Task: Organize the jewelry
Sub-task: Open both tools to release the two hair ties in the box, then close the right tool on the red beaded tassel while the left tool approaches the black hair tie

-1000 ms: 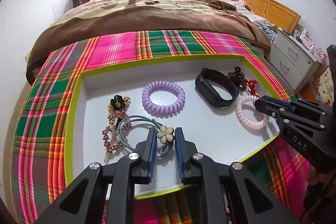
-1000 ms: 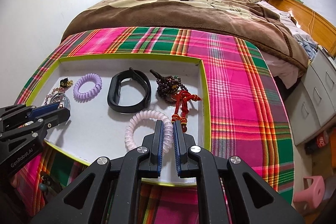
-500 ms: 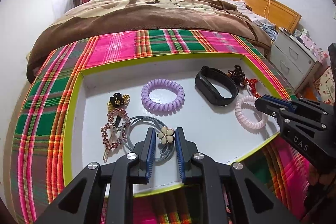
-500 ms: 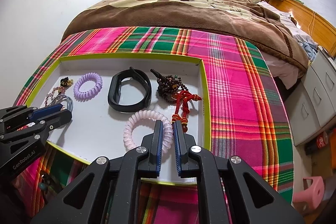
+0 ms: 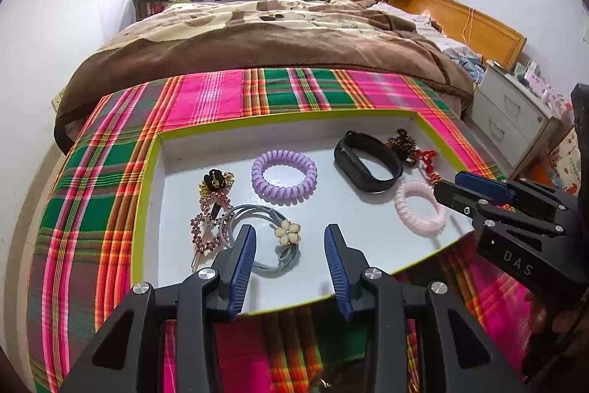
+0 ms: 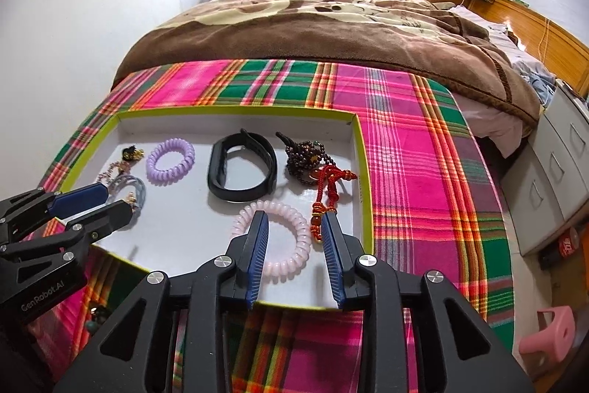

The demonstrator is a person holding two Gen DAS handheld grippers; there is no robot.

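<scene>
- Lime-green edging framed the shallow white tray (image 5: 145, 209) that we had set on the plaid cloth (image 5: 92, 194), with all the jewelry lying inside it.
- We held the left gripper (image 5: 289, 247) over the tray's near edge, jaws spread wide and gripping nothing; the cream flower (image 5: 288, 232) of the grey hair tie (image 5: 257, 214) lay between its blue pads.
- Just left of that tie we saw the beaded hair clip (image 5: 210, 220) with its black flower at the far end.
- Farther in lay the purple coil tie (image 5: 284, 176), and to its right the black band (image 5: 366, 166).
- We held the right gripper (image 6: 294, 245) wide open too, empty, its left finger over the pink coil tie (image 6: 274, 234) near the tray's near right corner.
- Dark beads (image 6: 305, 159) with a red tassel (image 6: 329, 188) lay beside the right wall, the tassel touching the pink coil's right side.
</scene>
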